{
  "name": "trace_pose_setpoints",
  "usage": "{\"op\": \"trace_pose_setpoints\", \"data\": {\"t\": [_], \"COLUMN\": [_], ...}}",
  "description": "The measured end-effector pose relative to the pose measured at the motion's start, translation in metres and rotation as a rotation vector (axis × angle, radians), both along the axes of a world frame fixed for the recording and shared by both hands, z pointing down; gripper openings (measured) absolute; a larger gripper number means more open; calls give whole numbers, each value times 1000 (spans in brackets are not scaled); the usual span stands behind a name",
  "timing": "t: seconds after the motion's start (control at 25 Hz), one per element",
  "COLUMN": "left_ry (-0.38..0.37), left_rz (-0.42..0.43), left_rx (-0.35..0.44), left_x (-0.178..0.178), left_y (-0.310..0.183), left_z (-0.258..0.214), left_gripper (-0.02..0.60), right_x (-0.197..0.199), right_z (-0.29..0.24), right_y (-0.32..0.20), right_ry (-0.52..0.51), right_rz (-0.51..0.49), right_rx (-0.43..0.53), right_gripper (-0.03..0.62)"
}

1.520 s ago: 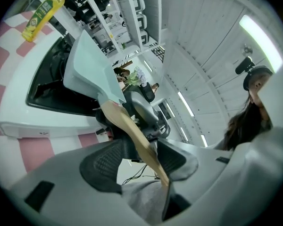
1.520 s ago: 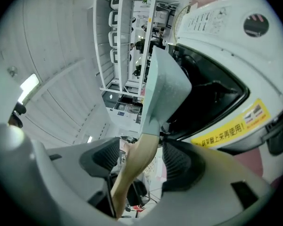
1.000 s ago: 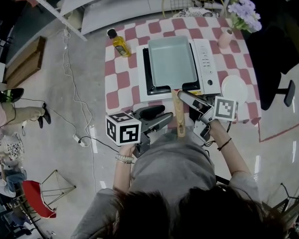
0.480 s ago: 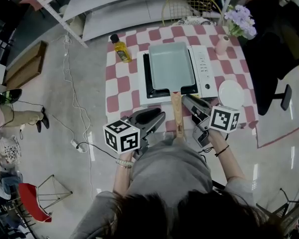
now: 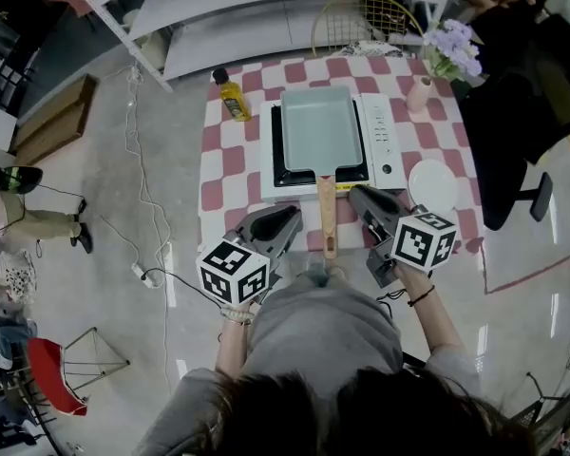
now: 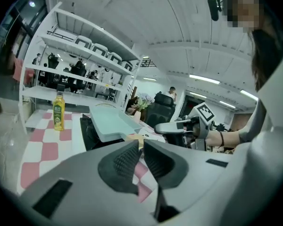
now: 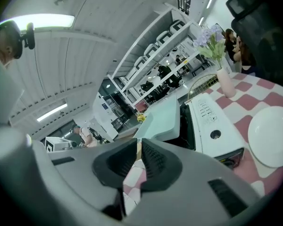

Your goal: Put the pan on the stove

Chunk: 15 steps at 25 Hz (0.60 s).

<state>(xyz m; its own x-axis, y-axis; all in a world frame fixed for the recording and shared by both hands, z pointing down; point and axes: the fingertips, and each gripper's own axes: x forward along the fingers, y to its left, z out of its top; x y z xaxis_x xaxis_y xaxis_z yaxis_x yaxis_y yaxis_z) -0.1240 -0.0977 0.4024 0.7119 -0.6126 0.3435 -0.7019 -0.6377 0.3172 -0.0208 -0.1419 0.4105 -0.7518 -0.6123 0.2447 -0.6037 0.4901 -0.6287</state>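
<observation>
A pale green rectangular pan (image 5: 317, 127) rests on the white single-burner stove (image 5: 385, 141), and its wooden handle (image 5: 327, 217) points toward me. In the left gripper view the pan (image 6: 112, 121) lies ahead over the black burner. My left gripper (image 5: 287, 220) hovers by the table's front edge, left of the handle. Its jaws (image 6: 140, 147) are closing, nearly together, with nothing between them. My right gripper (image 5: 360, 198) is right of the handle. It (image 7: 138, 147) is closing too, also with nothing between its jaws. Neither gripper touches the pan.
On the red-and-white checked table (image 5: 228, 169) stand an oil bottle (image 5: 232, 98) at the back left, a white plate (image 5: 431, 184) right of the stove and a pink vase (image 5: 420, 93) with purple flowers. A wire basket (image 5: 366, 12) and shelving stand behind; cables trail on the floor at left.
Both grippers have drawn back from the pan's handle toward me and their jaws have gone from wide to nearly closed. The pan stays on the stove.
</observation>
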Motion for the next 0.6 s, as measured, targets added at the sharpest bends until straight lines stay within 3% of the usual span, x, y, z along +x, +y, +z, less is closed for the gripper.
{"op": "trace_pose_setpoints", "data": {"t": [0.32,0.6], "left_ry": [-44,-94], "left_rz": [-101,-174], "left_rx": [94,235], "left_x": [-5,-11], "left_y": [7,15], "left_z": [-18,-38], "left_gripper": [40,28], "right_x": [9,18], "right_z": [-25,-43], "right_y": [10,18], "right_ry": [26,46], "right_rz": [-44,-73], "right_rx": [122,236], "right_gripper": [28,23]}}
